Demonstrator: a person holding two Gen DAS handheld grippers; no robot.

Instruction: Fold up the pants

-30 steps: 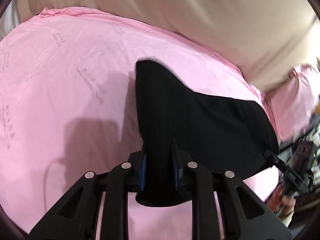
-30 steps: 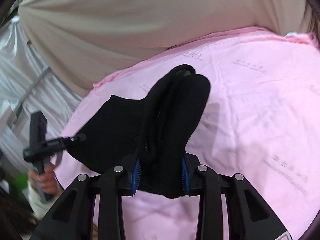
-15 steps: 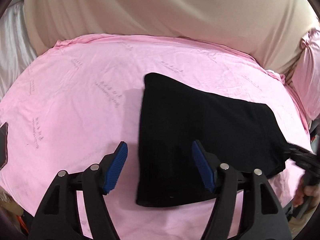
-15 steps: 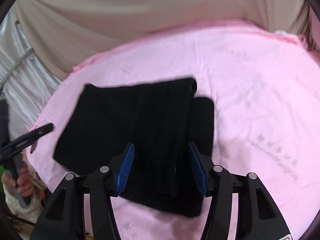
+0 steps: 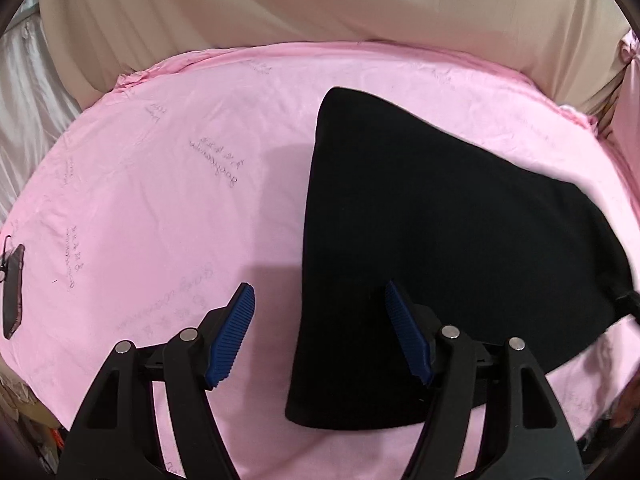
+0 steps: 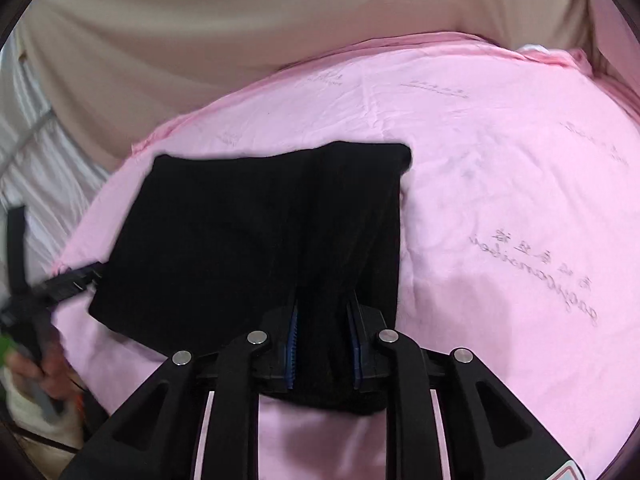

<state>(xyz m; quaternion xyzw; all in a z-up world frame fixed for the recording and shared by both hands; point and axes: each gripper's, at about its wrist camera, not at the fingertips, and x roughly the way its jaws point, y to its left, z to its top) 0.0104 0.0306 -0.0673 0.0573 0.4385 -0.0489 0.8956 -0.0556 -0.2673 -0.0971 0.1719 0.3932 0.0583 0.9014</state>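
While I look along my left gripper (image 5: 320,332), its jaws have just opened wide over the near edge of the black pants (image 5: 440,240), which lie folded flat on the pink sheet (image 5: 160,220). They look soft and light.

My right gripper (image 6: 322,346) has just been closing and pinches the near edge. Bare sheet lies open beside them.

we see a surface covered by a pink sheet (image 5: 168,200) printed with faint grey script, lightly creased. folded black pants (image 5: 420,220) lie flat on it. a small dark object (image 5: 12,292) rests at its left edge.
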